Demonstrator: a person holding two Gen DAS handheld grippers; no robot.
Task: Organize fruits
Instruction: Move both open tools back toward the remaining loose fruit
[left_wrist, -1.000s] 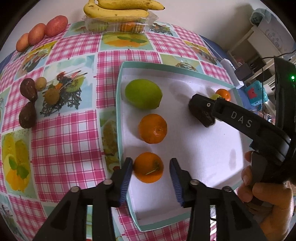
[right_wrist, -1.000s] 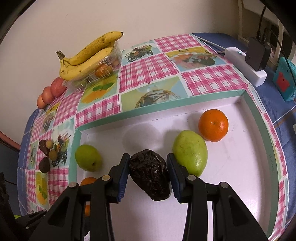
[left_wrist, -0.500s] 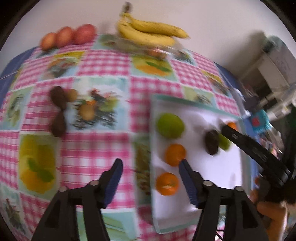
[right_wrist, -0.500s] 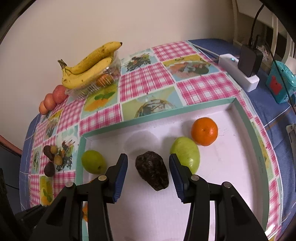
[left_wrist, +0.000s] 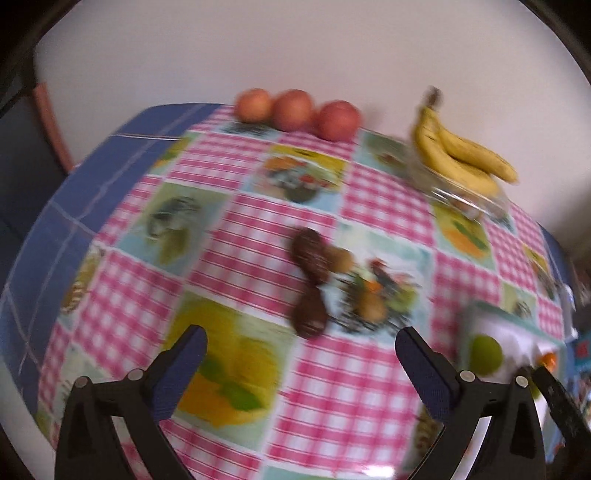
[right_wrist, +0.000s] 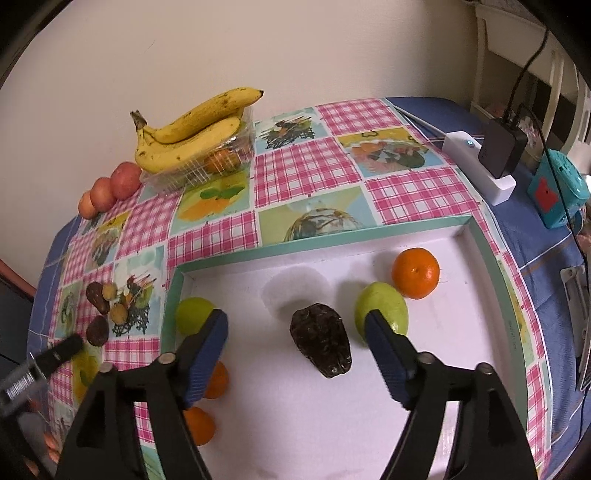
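Observation:
My left gripper (left_wrist: 301, 363) is open and empty above the checked tablecloth, facing two dark brown fruits (left_wrist: 309, 288) and small brown fruits (left_wrist: 341, 258) on the cloth. My right gripper (right_wrist: 295, 354) is open over the white tray (right_wrist: 369, 232); a dark wrinkled fruit (right_wrist: 320, 345) lies on the tray between its fingers, untouched. The tray also holds a green fruit (right_wrist: 382, 310), an orange (right_wrist: 415, 272), a second green fruit (right_wrist: 192, 314) and two oranges (right_wrist: 218, 380) at its left side. The left gripper's tip (right_wrist: 59, 352) shows at the right wrist view's left edge.
Bananas (right_wrist: 192, 125) lie on a clear plastic box (right_wrist: 207, 162) at the back. Three red-orange fruits (left_wrist: 295, 110) sit by the wall. A white power strip with a black adapter (right_wrist: 487, 162) and a teal device (right_wrist: 557, 192) are at the right.
My left gripper has swung left, off the tray and away from the orange, and now faces the dark fruits. My right gripper has opened wider and pulled back from the dark wrinkled fruit.

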